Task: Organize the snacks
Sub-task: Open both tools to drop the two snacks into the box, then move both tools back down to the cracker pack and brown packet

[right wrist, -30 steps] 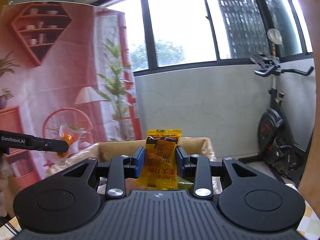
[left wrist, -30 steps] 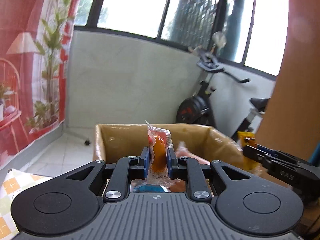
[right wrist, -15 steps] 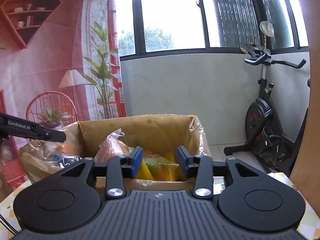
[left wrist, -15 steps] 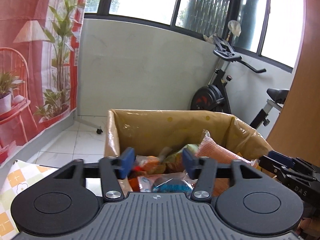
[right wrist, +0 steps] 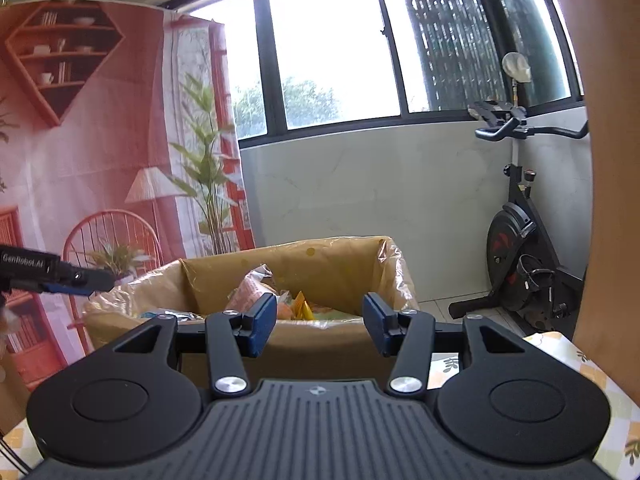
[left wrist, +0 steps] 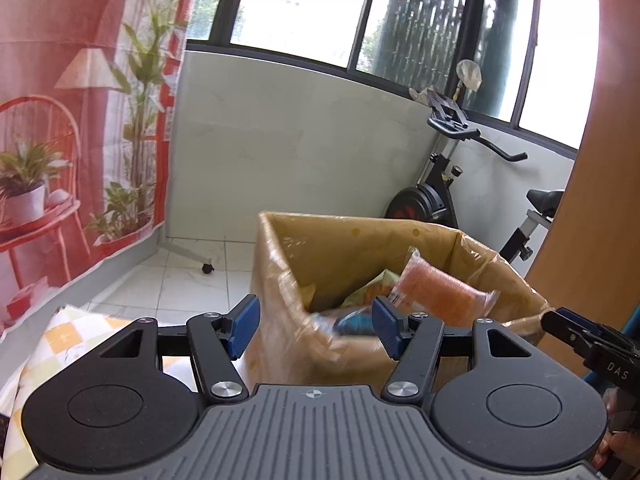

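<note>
A cardboard box (left wrist: 360,236) lined with clear plastic stands just beyond both grippers and holds several snack packets. In the left wrist view an orange packet (left wrist: 436,296) leans on the pile beside a blue one (left wrist: 352,322). My left gripper (left wrist: 315,320) is in front of the box's near left corner, its jaws opening with nothing between them. In the right wrist view my right gripper (right wrist: 319,322) faces the box (right wrist: 332,268), its jaws also opening and empty, with a yellow packet (right wrist: 302,308) lying inside beyond them. Each view shows the other gripper's fingers (left wrist: 580,334) (right wrist: 80,278) at its edge.
The box sits on a table with a checked yellow cloth (left wrist: 72,332) (right wrist: 560,352). A red printed backdrop (left wrist: 60,120) hangs on the left. An exercise bike (right wrist: 520,240) stands by the white wall under the windows. A brown wooden panel (left wrist: 600,200) closes off the right side.
Both grippers let go of their packets, an orange one on the left and a yellow one on the right, which now lie in the box. Both sets of jaws opened and drew back from it.
</note>
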The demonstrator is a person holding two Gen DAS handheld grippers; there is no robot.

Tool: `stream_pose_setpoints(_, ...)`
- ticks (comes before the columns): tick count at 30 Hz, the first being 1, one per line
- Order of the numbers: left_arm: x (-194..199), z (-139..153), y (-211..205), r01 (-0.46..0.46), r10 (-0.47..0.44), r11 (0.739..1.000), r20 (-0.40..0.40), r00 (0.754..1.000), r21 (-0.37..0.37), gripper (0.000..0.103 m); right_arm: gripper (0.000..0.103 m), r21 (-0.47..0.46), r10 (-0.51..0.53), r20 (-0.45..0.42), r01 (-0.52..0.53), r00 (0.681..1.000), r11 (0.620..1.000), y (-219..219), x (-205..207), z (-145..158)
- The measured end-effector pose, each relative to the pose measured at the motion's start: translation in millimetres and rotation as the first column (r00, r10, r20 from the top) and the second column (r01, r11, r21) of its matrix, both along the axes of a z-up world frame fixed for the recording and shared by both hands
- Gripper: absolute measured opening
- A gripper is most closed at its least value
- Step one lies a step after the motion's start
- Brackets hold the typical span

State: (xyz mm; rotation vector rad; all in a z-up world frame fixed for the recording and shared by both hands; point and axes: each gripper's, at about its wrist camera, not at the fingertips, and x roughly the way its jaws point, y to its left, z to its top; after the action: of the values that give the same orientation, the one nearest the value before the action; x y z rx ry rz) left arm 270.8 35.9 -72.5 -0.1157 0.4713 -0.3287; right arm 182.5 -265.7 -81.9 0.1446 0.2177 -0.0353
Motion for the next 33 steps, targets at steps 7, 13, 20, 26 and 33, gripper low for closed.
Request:
stream_pose_setpoints(7,-18.2,-21.7,25.6,-0.062,0.062,0.998,-0.039,0.997,-0.015,0.064,0.052,0.016,-0.035,-0.013,0.035,0.999,0.999,-1.2,-29.8,-11.4)
stream_pose_setpoints(13,-17.5,-56.1,33.5,-0.092,0.088,0.995,-0.129,0.988,-0.027,0.064,0.052,0.028,-0.059,-0.088,0.061,0.994,0.998,-4.9,-37.4,-34.1)
stream_pose_setpoints(20,-8.7,-107.5,24.2,-0.065,0.066,0.998,-0.246,0.967,0.011,0.065,0.052,0.039,-0.05,-0.211,0.06,0.976,0.997,-3.2,-32.2,-69.9)
stream_pose_setpoints(26,-5.4,-133.6,18.1,-0.06,0.067,0.998,-0.293,0.954,0.033,0.066,0.06,0.07,-0.034,-0.354,0.063,0.935,0.996,-1.8,-18.7,-102.5)
stream_pose_setpoints(33,-4.8,-141.7,23.6,-0.058,0.065,0.998,-0.328,0.943,0.033,0.067,0.073,0.052,-0.028,-0.505,0.063,0.863,0.997,6.5,0.3,-132.3)
